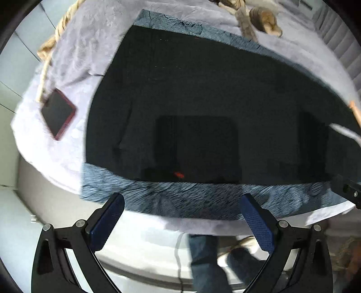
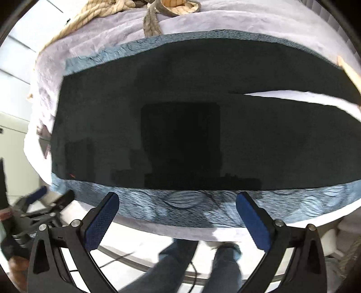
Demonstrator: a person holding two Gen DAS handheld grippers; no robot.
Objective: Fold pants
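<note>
Red-cased phone (image 1: 58, 113) lay face-up on lilac cover (image 1: 74, 58), w/ blue patterned cloth (image 1: 180, 198) beside it; tan rope (image 1: 48, 48) along far edge, poss. a slipper (image 1: 265, 20) nearby.

No legible text or labels anywhere.

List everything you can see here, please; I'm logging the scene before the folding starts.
pants: one pair, black, spread flat on the blue mat, legs parted toward the right
mat: one, blue patterned, under the pants
bedcover: one, pale lilac, over the bed
phone: one, dark screen with red case, on the bedcover left of the pants
ropes: thick, beige and grey, at the far edge of the bed
slipper: one, tan, at the far edge
legs: the person's, in blue jeans, below the bed's edge
left tongs: open, black with blue pads, empty
right tongs: open, black with blue pads, empty
</note>
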